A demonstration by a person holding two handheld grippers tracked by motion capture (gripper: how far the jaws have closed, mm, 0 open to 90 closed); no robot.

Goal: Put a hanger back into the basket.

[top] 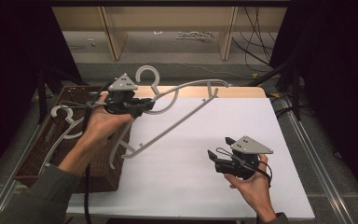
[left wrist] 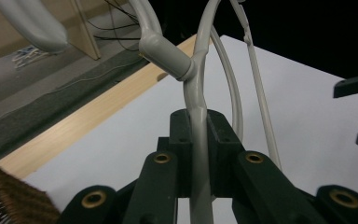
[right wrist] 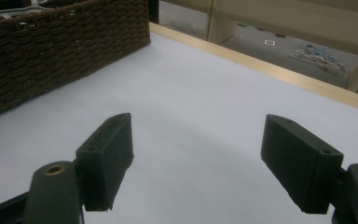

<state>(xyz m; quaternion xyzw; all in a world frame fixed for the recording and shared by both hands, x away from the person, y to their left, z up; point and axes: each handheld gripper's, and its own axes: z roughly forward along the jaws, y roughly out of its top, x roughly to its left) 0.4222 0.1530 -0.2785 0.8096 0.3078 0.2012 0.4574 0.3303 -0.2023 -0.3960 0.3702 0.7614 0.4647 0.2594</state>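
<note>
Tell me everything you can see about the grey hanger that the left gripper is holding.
The hanger looks like pale grey plastic: a round hook on top, thin curved shoulders, a straight bottom bar and small pegs. The left gripper is shut on its shoulder just beside the hook's neck. It hangs tilted over the white table, one end over the wicker basket.

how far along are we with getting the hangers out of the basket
Done: one hanger is out of the basket, raised over the white table. In hand: the left gripper is clamped on its bar just below the hook, seen close in the left gripper view. Left: that hanger isn't set down yet, and another hanger lies in the basket. The right gripper hovers open and empty over the table.
</note>
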